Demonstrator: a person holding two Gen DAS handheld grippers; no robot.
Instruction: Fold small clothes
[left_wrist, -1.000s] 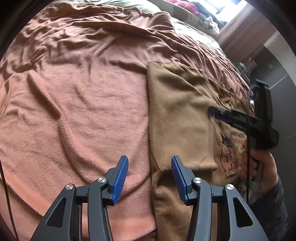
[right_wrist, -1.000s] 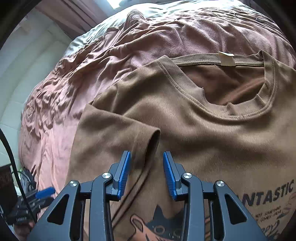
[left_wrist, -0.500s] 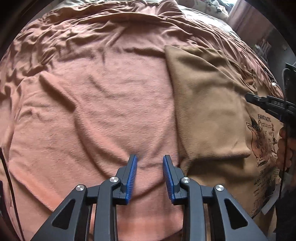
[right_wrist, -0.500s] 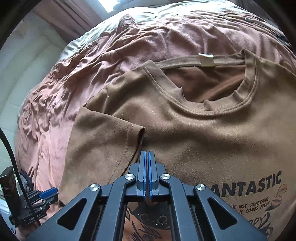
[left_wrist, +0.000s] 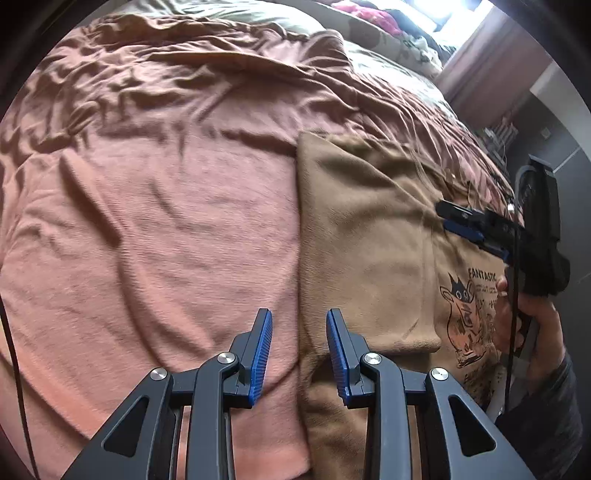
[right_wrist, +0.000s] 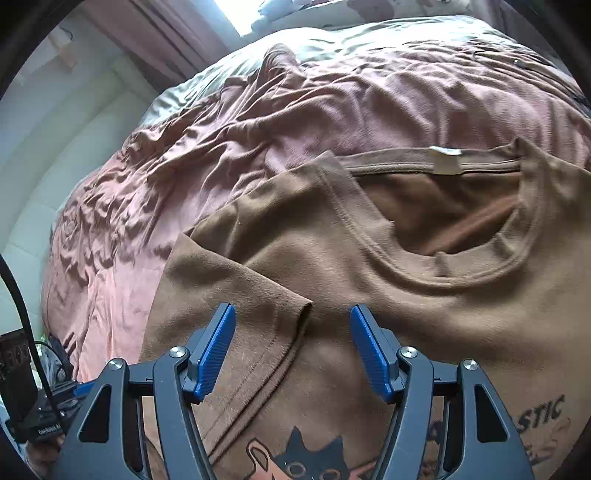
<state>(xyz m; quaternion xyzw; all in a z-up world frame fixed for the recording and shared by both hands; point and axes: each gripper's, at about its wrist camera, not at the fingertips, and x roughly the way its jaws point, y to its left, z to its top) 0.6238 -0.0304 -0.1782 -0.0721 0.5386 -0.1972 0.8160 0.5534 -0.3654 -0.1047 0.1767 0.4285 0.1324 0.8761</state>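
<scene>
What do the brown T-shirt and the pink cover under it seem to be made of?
The brown T-shirt looks like soft, matte knit cotton: it shows a ribbed collar, stitched hems and limp folds. The pink cover seems a fuzzy, fleece-like or brushed fabric, with a nappy surface and rounded wrinkles. The exact fibre of either cannot be told.

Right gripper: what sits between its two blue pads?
In the right wrist view, the right gripper has just been opening; the folded-over sleeve hem of the brown T-shirt lies between its pads, unpinched.
</scene>
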